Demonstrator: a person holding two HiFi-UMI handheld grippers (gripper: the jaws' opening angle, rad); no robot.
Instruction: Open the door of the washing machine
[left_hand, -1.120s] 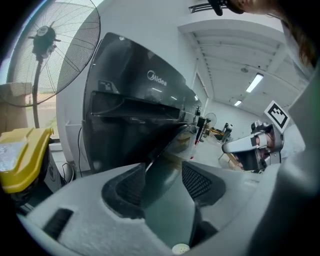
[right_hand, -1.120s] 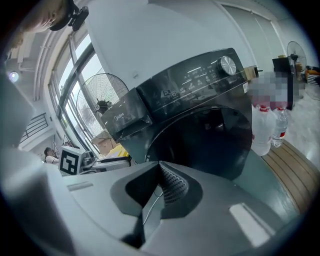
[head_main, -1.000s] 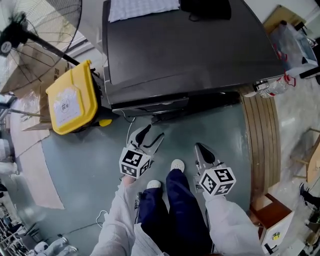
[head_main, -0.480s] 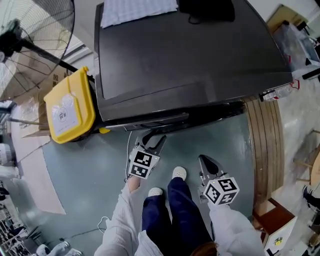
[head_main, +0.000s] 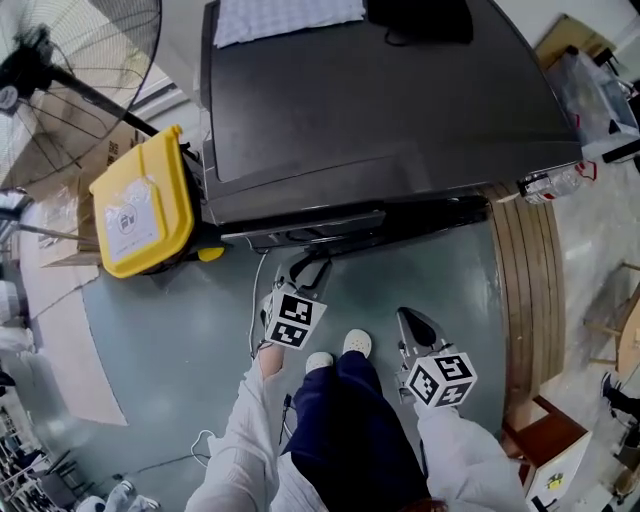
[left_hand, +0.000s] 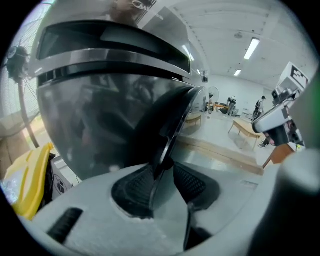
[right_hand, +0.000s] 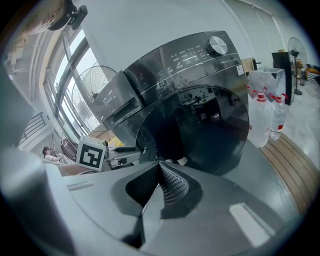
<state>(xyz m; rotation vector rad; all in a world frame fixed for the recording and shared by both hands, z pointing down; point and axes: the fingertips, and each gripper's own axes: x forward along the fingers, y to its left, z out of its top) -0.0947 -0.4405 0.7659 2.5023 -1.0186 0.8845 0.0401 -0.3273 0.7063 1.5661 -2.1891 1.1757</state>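
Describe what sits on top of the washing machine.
On the washing machine lie a white checked cloth and a black object, both cut off by the frame's top edge. Whatever lies under them is covered.

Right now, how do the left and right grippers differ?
The left gripper is up at the washing machine; the right gripper hangs back from it. The left fingers have just been closing and pinch the door edge between them; the right fingers are together on nothing. Both point toward the machine.
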